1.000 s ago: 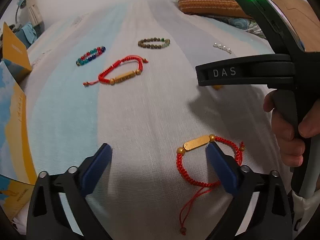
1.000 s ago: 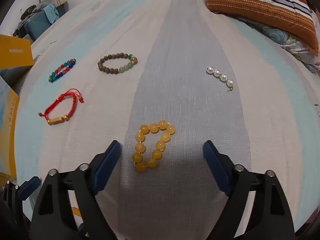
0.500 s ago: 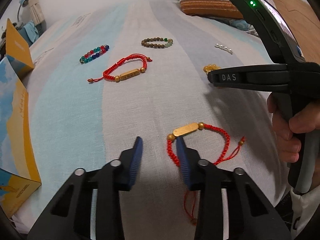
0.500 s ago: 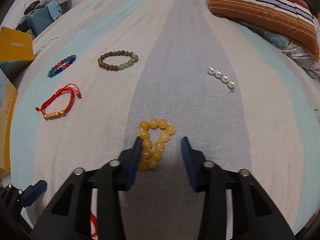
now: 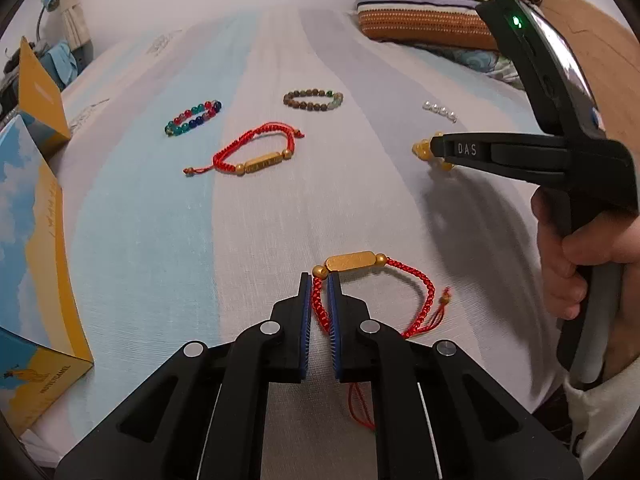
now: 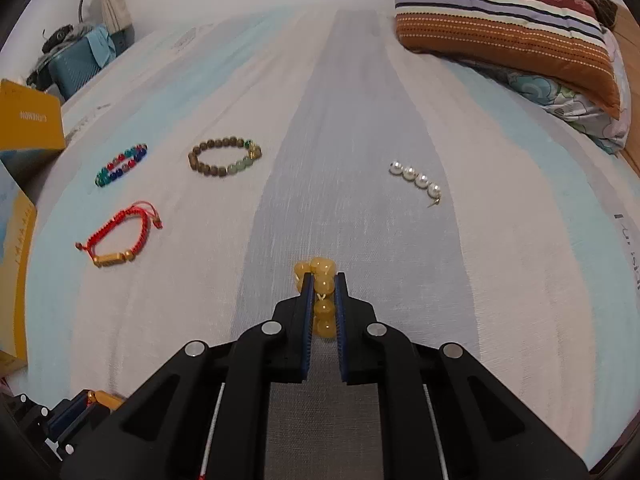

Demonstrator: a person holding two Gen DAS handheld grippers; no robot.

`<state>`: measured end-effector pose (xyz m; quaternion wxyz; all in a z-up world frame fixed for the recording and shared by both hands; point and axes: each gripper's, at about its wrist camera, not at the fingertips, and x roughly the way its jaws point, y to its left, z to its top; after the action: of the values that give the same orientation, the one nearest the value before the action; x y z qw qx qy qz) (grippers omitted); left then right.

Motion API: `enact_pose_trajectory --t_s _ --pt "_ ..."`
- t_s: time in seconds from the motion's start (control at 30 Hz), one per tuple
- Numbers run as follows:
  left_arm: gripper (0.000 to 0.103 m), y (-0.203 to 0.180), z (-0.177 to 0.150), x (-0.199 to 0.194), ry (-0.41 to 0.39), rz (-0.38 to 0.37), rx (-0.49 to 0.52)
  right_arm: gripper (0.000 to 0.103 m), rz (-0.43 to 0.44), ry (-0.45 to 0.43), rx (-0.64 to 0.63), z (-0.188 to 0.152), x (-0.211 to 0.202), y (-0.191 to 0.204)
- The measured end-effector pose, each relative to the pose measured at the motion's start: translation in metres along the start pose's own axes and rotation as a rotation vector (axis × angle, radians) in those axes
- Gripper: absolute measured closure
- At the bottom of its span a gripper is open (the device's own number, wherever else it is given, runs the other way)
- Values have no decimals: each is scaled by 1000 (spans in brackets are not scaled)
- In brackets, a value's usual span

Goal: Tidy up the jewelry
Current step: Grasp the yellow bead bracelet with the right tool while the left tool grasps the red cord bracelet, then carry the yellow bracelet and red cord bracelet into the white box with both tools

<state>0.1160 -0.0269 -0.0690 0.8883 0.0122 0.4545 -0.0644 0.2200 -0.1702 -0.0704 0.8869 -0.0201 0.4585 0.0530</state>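
My left gripper (image 5: 319, 280) is shut on the cord of a red braided bracelet with a gold bar (image 5: 352, 261), which lies on the striped bedsheet. My right gripper (image 6: 323, 280) is shut on a yellow bead bracelet (image 6: 322, 292), squeezed into a line between the pads; it also shows in the left wrist view (image 5: 424, 148). A second red cord bracelet (image 5: 256, 156), a multicolour bead bracelet (image 5: 192, 118), a brown and green bead bracelet (image 5: 313, 99) and a short pearl strand (image 6: 416, 179) lie farther back on the sheet.
A yellow and blue box (image 5: 28, 248) stands open at the left edge of the bed. Striped pillows (image 6: 500, 20) lie at the far right. A teal bag (image 6: 76, 64) sits beyond the bed at the far left.
Both grippers have closed from wide open: the left onto the near red bracelet's cord, the right onto the yellow bead bracelet, bunching its loop flat.
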Motion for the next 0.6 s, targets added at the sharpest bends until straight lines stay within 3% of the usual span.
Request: enact_pose_trajectory --t_s 0.6 --pt "96 7 12 -21 -23 33 -44 94 38 -14 35 7 -16 -1"
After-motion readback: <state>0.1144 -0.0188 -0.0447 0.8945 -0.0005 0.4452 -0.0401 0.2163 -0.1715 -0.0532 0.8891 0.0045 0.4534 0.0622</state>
